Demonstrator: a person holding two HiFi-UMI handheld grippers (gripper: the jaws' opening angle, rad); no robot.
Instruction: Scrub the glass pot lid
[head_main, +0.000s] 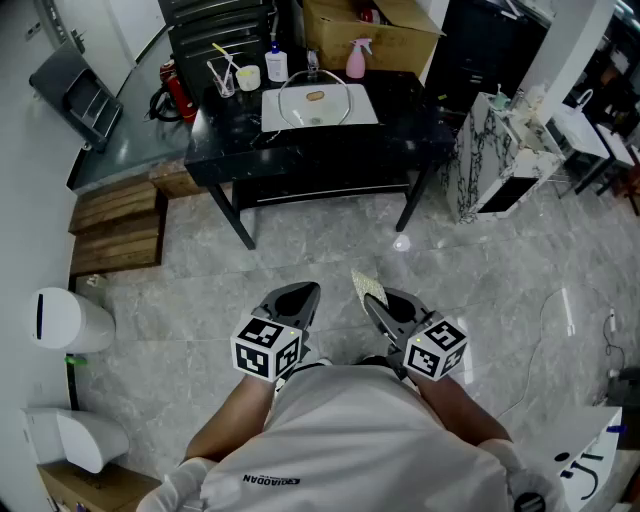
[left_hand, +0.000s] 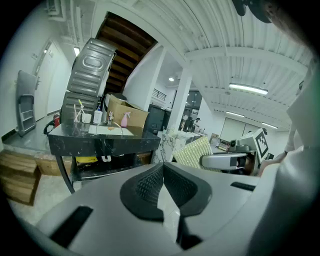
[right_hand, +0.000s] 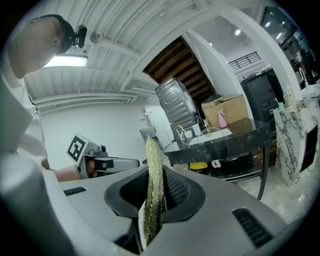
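The glass pot lid (head_main: 313, 99) lies on a white mat (head_main: 360, 104) on the black table (head_main: 225, 140), far ahead of me. Both grippers are held close to my body over the floor, well short of the table. My right gripper (head_main: 371, 300) is shut on a yellow-green scouring pad (head_main: 368, 287), which stands edge-up between the jaws (right_hand: 154, 185). My left gripper (head_main: 301, 297) is shut with nothing between its jaws (left_hand: 161, 169). The left gripper view shows the pad (left_hand: 194, 151) to the right and the table (left_hand: 100, 139) farther off.
On the table stand a pink spray bottle (head_main: 356, 58), a white bottle (head_main: 276, 63) and a glass of utensils (head_main: 222, 80). A cardboard box (head_main: 380, 28) sits behind. Wooden steps (head_main: 118, 225) lie at the left, a marbled cabinet (head_main: 490, 150) at the right, white bins (head_main: 70, 320) by the wall.
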